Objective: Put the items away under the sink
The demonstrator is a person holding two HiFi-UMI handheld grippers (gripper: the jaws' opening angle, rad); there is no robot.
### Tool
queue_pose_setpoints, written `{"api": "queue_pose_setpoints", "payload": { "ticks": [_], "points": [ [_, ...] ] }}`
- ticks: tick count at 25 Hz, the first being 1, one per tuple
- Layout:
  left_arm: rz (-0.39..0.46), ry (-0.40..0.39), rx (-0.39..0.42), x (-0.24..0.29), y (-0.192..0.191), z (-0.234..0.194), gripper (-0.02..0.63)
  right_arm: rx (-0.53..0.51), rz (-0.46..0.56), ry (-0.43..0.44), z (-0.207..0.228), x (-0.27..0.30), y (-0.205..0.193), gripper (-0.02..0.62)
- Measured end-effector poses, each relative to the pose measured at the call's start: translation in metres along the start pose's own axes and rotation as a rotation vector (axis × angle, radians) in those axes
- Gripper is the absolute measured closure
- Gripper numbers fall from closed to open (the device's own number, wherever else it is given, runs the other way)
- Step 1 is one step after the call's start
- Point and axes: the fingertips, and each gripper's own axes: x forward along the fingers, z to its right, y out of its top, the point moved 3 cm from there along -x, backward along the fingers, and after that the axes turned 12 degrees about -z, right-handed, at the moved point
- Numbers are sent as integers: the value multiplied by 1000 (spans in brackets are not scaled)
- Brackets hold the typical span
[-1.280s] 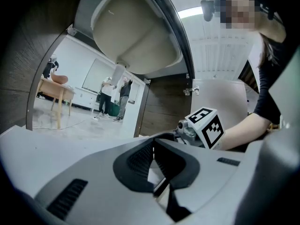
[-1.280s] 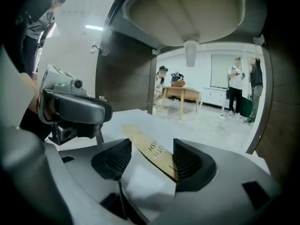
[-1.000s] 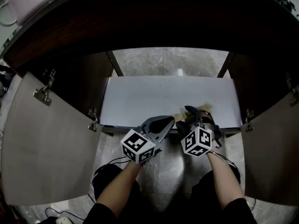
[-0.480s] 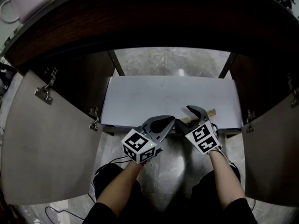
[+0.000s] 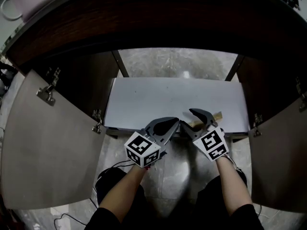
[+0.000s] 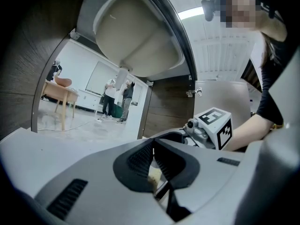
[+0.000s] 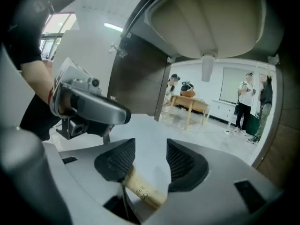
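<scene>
Right gripper has rolled and lifted over the white shelf; its jaws, just closing a bit, stand apart round a tan stick; left gripper is squeezed tight.

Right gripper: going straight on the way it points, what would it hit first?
Probably the white cabinet floor, as the right gripper tilts slightly down; depth is unclear. Its jaws, just closed a little, stand open with a wooden stick between them.

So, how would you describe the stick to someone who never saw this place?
Below the sink the open cabinet has a white floor. Near its front right edge is a tan stick, the only tan thing there, with small print on it.
</scene>
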Motion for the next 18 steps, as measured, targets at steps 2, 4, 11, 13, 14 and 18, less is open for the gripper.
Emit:
{"api": "queue_pose_setpoints", "payload": {
  "ticks": [2, 4, 11, 13, 14, 18],
  "points": [
    [9, 15, 6, -1, 2, -2, 594, 12, 54, -12, 0, -6, 10, 449],
    [23, 37, 11, -2, 4, -3, 594, 5, 78, -20, -3, -10, 17, 496],
    [91, 137, 40, -3, 20, -6, 594, 28, 151, -38, -9, -18, 37, 548],
    [100, 170, 48, -5, 22, -8, 594, 52, 179, -50, -7, -23, 41, 549],
    [106, 188, 50, -7, 23, -9, 594, 67, 194, -59, -6, -24, 43, 551],
    [131, 256, 57, -11, 30, -12, 595, 131, 250, -62, -4, -30, 51, 560]
  ]
}}
